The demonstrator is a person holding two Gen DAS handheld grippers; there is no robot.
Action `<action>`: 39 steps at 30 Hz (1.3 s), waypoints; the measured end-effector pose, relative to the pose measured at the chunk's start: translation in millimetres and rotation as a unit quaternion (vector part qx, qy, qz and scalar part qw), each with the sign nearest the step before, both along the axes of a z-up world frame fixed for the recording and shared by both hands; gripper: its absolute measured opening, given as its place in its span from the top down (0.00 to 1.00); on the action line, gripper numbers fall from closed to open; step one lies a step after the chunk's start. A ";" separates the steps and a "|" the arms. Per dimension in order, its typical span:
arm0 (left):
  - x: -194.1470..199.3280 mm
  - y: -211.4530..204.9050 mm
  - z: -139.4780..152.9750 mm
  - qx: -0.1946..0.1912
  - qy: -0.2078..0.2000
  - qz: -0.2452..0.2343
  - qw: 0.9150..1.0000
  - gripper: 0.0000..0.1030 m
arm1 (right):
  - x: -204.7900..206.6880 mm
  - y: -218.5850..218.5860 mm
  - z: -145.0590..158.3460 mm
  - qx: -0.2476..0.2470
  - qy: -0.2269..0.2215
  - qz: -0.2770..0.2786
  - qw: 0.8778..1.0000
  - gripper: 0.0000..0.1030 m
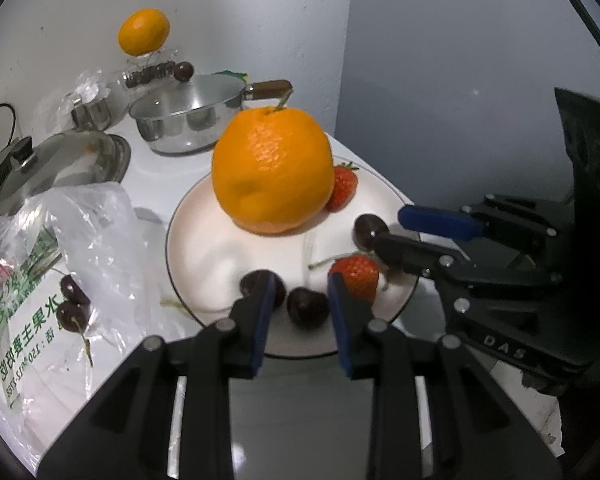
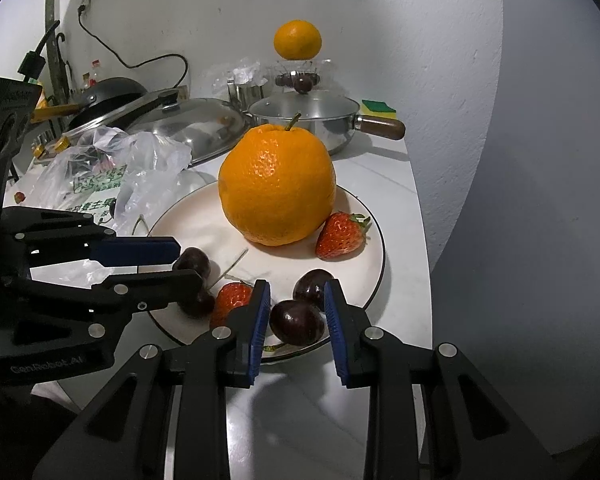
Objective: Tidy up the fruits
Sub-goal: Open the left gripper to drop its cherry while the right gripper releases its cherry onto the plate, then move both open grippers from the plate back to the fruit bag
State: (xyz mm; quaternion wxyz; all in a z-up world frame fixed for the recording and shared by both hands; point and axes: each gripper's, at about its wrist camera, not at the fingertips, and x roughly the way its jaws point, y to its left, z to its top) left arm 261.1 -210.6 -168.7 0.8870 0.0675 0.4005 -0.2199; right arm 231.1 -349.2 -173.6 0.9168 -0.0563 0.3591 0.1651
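Observation:
A white plate [image 1: 204,248] [image 2: 188,220] holds a large orange [image 1: 274,170] [image 2: 278,184], two strawberries [image 1: 342,188] [image 1: 356,276] and several dark cherries. My left gripper [image 1: 300,300] is open over the plate's near rim, its fingers on either side of a cherry [image 1: 308,306], not touching it. My right gripper [image 2: 296,308] is open around another cherry [image 2: 298,322] at the plate's near edge. The right gripper also shows in the left wrist view [image 1: 392,228], open beside a cherry [image 1: 366,230]. The left gripper shows in the right wrist view [image 2: 184,260].
A plastic bag [image 1: 88,240] [image 2: 112,172] with two cherries [image 1: 74,304] lies left of the plate. Behind stand a steel pot with a handle [image 1: 192,120] [image 2: 312,116], a lidded pan [image 1: 64,164], and a second orange [image 1: 144,32] [image 2: 298,40] on a clear box. The counter edge runs on the right.

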 end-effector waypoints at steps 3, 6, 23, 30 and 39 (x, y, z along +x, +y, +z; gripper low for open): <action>-0.9 0.4 1.0 -0.001 -0.001 0.000 1.000 0.66 | 1.0 0.4 -0.2 -0.001 0.001 -0.001 1.000 0.71; -2.1 0.8 1.6 -0.001 -0.004 0.001 1.000 0.66 | 1.4 0.7 0.1 -0.002 0.001 -0.003 1.000 0.71; -23.8 23.0 23.0 -0.020 -0.031 0.017 0.999 0.44 | -11.8 12.9 15.2 -0.012 -0.014 -0.008 1.000 0.71; -32.5 36.9 29.9 -0.028 -0.040 0.024 0.999 0.43 | -17.8 24.9 22.1 -0.019 -0.019 -0.003 1.000 0.70; -40.0 61.6 38.0 -0.039 -0.051 0.044 0.997 0.43 | -21.5 41.8 27.9 -0.025 -0.022 0.001 0.999 0.70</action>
